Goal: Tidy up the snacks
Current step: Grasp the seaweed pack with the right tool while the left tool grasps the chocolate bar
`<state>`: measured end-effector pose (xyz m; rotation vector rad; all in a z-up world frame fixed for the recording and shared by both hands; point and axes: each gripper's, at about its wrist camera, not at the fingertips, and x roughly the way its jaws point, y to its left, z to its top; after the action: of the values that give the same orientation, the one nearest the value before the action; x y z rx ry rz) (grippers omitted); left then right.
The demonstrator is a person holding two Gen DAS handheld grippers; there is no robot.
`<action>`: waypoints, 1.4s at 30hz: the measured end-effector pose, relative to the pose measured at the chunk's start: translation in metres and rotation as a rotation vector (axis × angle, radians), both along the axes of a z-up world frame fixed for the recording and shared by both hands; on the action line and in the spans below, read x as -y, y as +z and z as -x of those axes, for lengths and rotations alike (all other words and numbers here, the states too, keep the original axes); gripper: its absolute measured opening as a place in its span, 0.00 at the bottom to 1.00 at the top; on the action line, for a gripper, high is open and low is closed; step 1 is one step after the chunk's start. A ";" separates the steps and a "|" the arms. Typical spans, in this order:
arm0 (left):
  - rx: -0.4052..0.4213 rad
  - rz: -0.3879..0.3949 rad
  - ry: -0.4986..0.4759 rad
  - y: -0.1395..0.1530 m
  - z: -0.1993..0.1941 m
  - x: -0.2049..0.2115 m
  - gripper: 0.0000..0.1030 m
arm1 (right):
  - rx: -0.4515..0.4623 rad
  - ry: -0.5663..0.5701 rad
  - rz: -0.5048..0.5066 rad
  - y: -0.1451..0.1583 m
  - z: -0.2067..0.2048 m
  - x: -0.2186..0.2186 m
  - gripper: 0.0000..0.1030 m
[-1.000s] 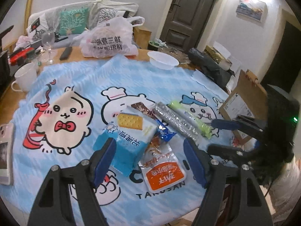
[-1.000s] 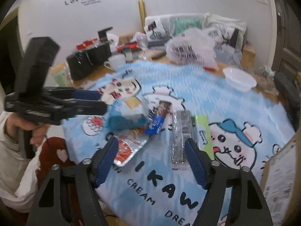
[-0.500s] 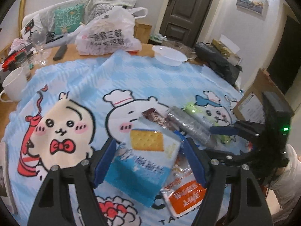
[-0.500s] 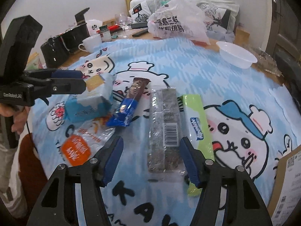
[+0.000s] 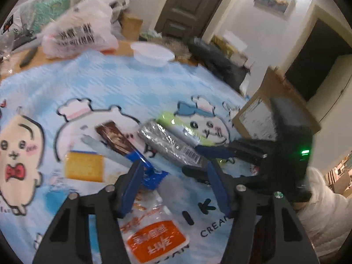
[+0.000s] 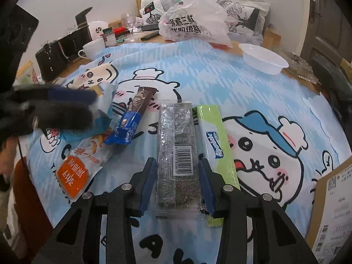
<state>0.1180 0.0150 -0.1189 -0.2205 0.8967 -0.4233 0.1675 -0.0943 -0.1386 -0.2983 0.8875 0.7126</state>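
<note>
right gripper [image 6: 177,186]: fingers sat either side of the seaweed pack [image 6: 177,151], spread about its width, near end between the pads; contact not confirmed, so open, framing it for a pinch across the short side.
left gripper [image 5: 173,189]: open, nothing held, hovering over the bar's blue end; view blurred.
seaweed pack: flat on the cloth [image 6: 220,81], barcode up, long axis 12 to 6 in the right view; green pack [image 6: 214,140] just beside it at 3.
choc bar [image 6: 134,118]: at 10 from the seaweed, brown end toward 12, blue end toward 7.
cracker bag [image 5: 84,167]: at 9 of the left gripper in its own view; in the right view the left gripper's fingers crossed in front of it.
orange pouch [image 5: 154,239]: low at 6 in the left view, partly under the fingers.
why: I judged snacks were being lined up side by side, seaweed next to move.
vs 0.5 s ago, right: fingers moved down around the pack's near end and narrowed.
vs 0.5 s ago, left: it swung right, off the cracker bag toward the bar.
bowl [image 6: 264,58]: far at 1, untouched.
</note>
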 end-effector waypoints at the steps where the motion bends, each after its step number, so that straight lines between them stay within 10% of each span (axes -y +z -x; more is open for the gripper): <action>1: -0.013 -0.012 0.009 -0.004 -0.002 0.002 0.55 | -0.002 0.000 -0.001 0.000 0.000 0.002 0.34; 14: -0.032 -0.220 0.155 -0.016 -0.038 0.009 0.55 | -0.004 -0.014 0.020 0.002 0.008 0.007 0.34; 20: 0.009 -0.363 0.172 -0.024 -0.040 0.018 0.27 | -0.005 -0.013 0.027 0.003 0.016 0.013 0.34; 28: 0.007 -0.295 -0.008 -0.021 -0.010 0.018 0.18 | -0.015 -0.019 0.046 0.006 0.033 0.028 0.34; 39: 0.036 -0.350 0.050 -0.025 -0.004 0.028 0.28 | 0.028 0.002 0.058 0.001 0.038 0.024 0.39; 42: 0.062 -0.377 0.059 -0.027 -0.004 0.034 0.16 | 0.035 0.004 0.057 0.000 0.034 0.020 0.35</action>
<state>0.1220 -0.0190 -0.1460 0.1107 0.8897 -0.1990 0.1335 -0.1145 -0.1381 -0.3626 0.8755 0.6842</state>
